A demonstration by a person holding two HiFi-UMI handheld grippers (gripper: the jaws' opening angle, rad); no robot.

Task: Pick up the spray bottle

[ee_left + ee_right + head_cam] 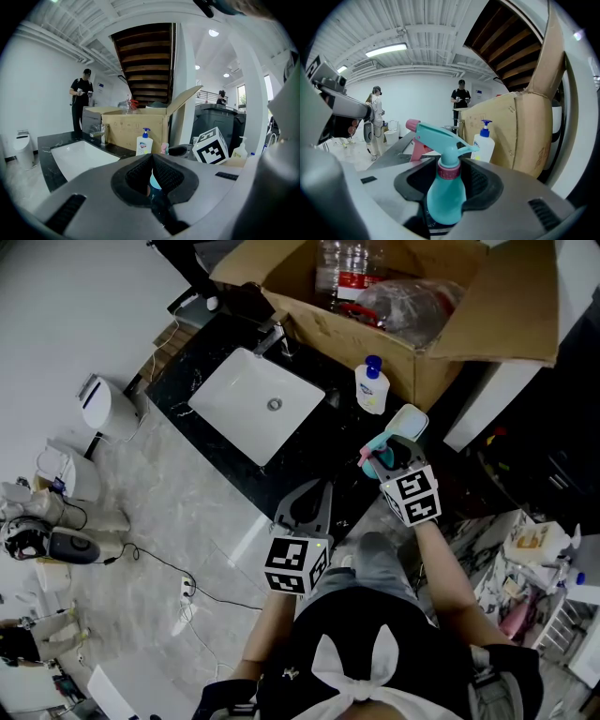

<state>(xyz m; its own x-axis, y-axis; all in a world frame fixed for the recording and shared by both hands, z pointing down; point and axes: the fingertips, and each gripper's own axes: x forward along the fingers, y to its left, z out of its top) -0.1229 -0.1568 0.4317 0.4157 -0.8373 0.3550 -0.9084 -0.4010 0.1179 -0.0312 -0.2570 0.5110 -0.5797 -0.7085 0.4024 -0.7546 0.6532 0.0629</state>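
Note:
A teal spray bottle (445, 197) with a teal trigger head and pink nozzle stands upright between the pads of my right gripper (450, 174), which is shut on its body. From the head view, the spray bottle (380, 456) and right gripper (390, 461) are over the right end of the black counter (216, 442). My left gripper (307, 501) hovers at the counter's front edge, to the left of the right one and apart from the bottle. In the left gripper view its jaws (151, 161) meet with nothing held, and the right gripper's marker cube (211, 146) shows beyond.
A white sink basin (253, 404) is set in the counter, with a faucet (272, 338) behind it. A white pump soap bottle (371, 385) stands beside a large open cardboard box (497, 306). A white toilet (105, 407) stands on the floor at left. People stand in the background.

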